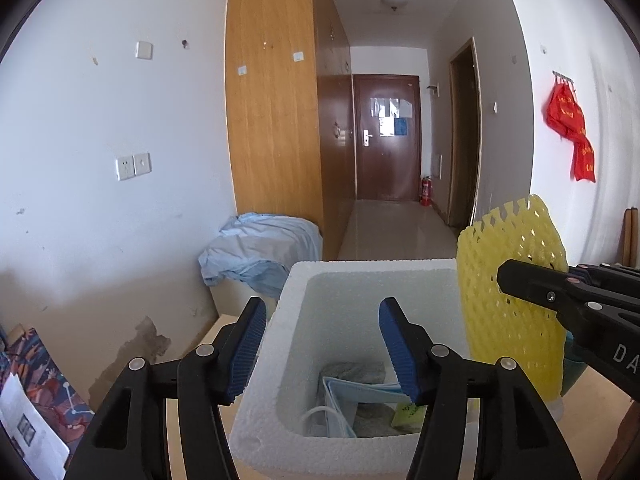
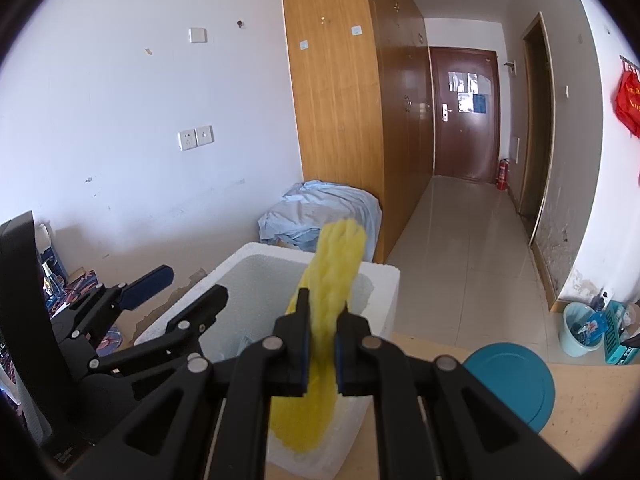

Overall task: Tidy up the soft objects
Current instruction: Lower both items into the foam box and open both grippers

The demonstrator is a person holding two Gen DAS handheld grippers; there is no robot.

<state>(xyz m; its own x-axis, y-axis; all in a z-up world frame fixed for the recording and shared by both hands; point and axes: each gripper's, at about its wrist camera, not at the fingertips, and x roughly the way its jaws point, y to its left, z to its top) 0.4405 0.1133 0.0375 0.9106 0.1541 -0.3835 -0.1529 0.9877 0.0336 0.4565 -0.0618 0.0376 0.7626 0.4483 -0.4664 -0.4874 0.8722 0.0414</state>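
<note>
Two grippers work at the foam box (image 1: 372, 276). Right gripper (image 2: 322, 340) pinches the yellow foam net (image 2: 336, 264) about mid-length; the net's long axis stands near upright, upper end above the box rim, lower end hanging in front of the near wall. Left gripper (image 1: 322, 348) stands spread and empty, straddling the box's left wall, with a face mask (image 1: 352, 396) lying on the box floor below. The net lies to the left gripper's right, at the box's right edge. Judgement: the right hand is placed to lower it in.

White walls (image 1: 100, 112), wooden wardrobe (image 1: 272, 120), tiled floor (image 2: 460, 240)
</note>
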